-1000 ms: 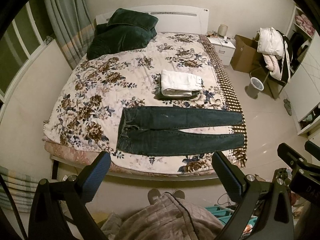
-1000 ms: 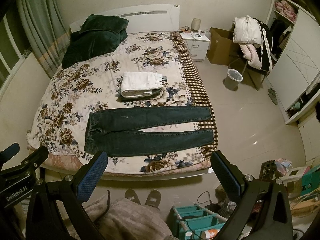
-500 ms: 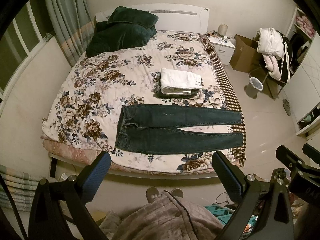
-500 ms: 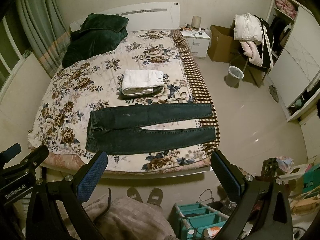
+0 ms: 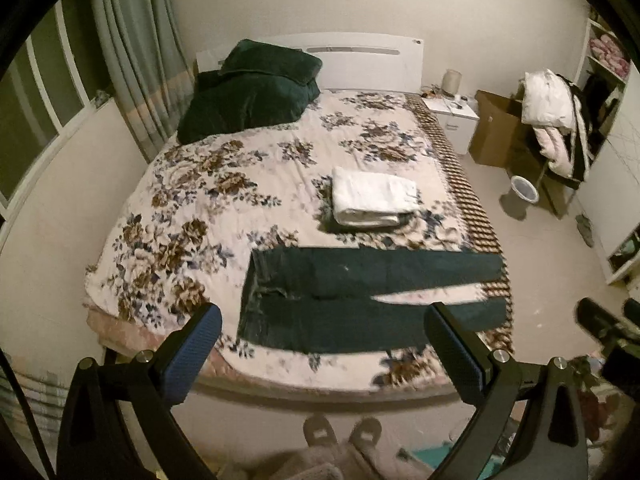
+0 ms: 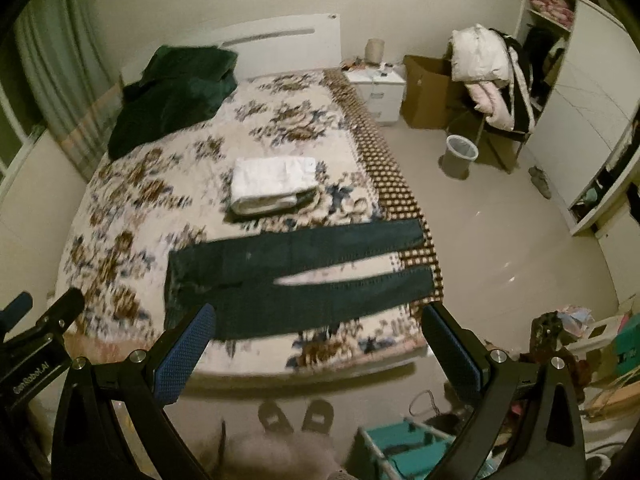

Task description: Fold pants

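Dark blue jeans (image 5: 360, 296) lie flat across the near part of the floral bed (image 5: 208, 200), waist to the left, legs spread to the right; they also show in the right wrist view (image 6: 288, 280). My left gripper (image 5: 324, 320) is open and empty, held above the bed's near edge. My right gripper (image 6: 320, 320) is open and empty, also short of the jeans. Each gripper shows at the edge of the other's view.
A folded white stack (image 5: 372, 200) lies on the bed behind the jeans. Dark green pillows (image 5: 248, 96) sit at the headboard. A bin (image 6: 460, 152), a cardboard box (image 6: 428, 92) and a chair with clothes (image 6: 492, 80) stand to the right. Teal baskets (image 6: 400, 452) are on the floor.
Both grippers have moved forward and down toward the bed; the jeans appear larger and nearer. Both stay open and empty.
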`<action>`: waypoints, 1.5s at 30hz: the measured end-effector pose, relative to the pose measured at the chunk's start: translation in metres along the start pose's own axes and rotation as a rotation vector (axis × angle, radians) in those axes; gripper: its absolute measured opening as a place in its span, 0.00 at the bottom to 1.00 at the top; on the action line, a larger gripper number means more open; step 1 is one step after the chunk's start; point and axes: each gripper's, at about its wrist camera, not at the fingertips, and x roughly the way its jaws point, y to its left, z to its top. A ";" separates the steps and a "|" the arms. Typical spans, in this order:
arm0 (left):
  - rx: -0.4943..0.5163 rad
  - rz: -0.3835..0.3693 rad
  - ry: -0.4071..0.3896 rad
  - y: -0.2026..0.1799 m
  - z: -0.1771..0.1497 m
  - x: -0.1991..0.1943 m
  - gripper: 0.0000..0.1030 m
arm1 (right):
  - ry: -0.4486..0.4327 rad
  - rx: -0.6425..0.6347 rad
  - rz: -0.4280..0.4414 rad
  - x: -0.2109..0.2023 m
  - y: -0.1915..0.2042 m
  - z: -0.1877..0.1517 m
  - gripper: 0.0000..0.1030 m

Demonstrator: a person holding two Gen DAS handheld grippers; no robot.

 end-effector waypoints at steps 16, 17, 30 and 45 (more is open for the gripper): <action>0.167 0.095 0.193 -0.031 0.053 0.292 1.00 | 0.210 -0.254 -0.067 0.367 -0.002 0.096 1.00; 0.197 0.115 0.218 -0.036 0.053 0.321 1.00 | 0.240 -0.297 -0.069 0.409 -0.004 0.101 1.00; 0.649 0.162 0.493 -0.113 0.018 0.648 1.00 | 0.593 -0.764 -0.147 0.799 -0.010 0.079 0.98; 0.682 -0.189 0.633 -0.071 0.039 0.657 0.16 | 0.700 -0.770 0.112 0.850 -0.006 0.083 0.10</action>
